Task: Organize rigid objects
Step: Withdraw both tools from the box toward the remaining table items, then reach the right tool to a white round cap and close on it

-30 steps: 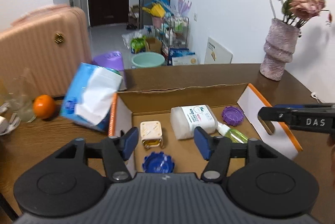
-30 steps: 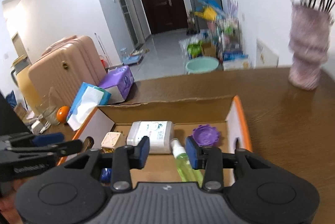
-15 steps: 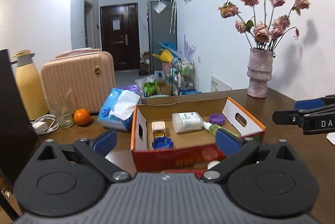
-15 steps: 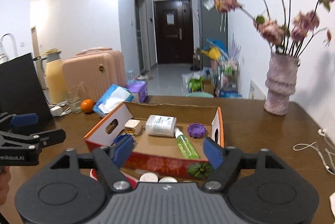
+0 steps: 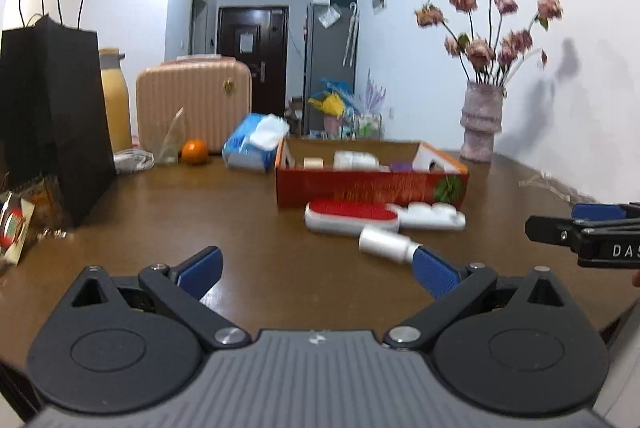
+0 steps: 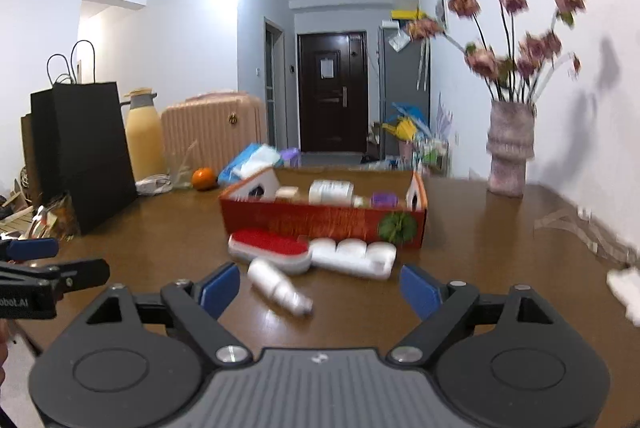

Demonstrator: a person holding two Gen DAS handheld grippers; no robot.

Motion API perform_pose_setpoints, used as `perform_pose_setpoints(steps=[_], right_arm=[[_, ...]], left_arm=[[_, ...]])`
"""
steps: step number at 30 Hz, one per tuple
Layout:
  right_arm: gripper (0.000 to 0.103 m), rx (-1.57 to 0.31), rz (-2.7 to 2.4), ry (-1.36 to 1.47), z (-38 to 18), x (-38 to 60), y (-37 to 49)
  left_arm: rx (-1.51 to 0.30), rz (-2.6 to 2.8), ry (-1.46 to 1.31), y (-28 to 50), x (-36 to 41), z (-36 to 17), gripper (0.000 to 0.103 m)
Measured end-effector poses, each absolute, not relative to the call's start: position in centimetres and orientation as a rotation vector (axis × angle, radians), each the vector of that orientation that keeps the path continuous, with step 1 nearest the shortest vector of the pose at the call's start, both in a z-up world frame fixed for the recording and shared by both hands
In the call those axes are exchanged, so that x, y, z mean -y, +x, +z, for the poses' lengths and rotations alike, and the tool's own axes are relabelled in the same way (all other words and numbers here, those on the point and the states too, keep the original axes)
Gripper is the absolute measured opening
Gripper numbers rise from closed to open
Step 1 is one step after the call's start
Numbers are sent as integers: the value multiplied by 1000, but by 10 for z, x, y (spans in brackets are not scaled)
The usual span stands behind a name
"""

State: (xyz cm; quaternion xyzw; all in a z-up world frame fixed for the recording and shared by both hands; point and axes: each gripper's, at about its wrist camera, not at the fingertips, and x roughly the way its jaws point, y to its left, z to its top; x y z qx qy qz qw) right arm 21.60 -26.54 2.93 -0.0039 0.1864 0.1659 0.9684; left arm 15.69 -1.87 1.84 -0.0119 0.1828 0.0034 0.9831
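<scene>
Left tongs (image 5: 316, 270) spread wide, gripping nothing, low over the worktop (image 5: 248, 228). Right tongs (image 6: 320, 286) spread too, empty. Just ahead lies a white bottle (image 6: 278, 286) on its side, touching a red brush (image 6: 270, 252) beside a white case (image 6: 352, 257), all before the open box (image 6: 320, 222).

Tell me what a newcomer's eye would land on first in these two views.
The red cardboard box at the middle of the brown table, part filled with small containers, draws the eye first. Just in front of it lie a red-topped brush, a white three-lobed case and a white bottle on its side. At the far right stands a vase of dried roses; at the left, a black paper bag.
</scene>
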Motion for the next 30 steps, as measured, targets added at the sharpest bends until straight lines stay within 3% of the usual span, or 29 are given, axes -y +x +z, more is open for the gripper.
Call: perform_pose_setpoints(steps=[11, 19, 30], right_arm=[[85, -409, 295, -14, 11, 270, 215], [80, -446, 268, -4, 2, 277, 271], [72, -502, 254, 1, -7, 281, 383]], left_arm=[[-372, 0, -40, 175, 16, 12, 103], [-381, 31, -60, 247, -3, 15, 102], [-376, -2, -51, 382, -20, 8, 86]])
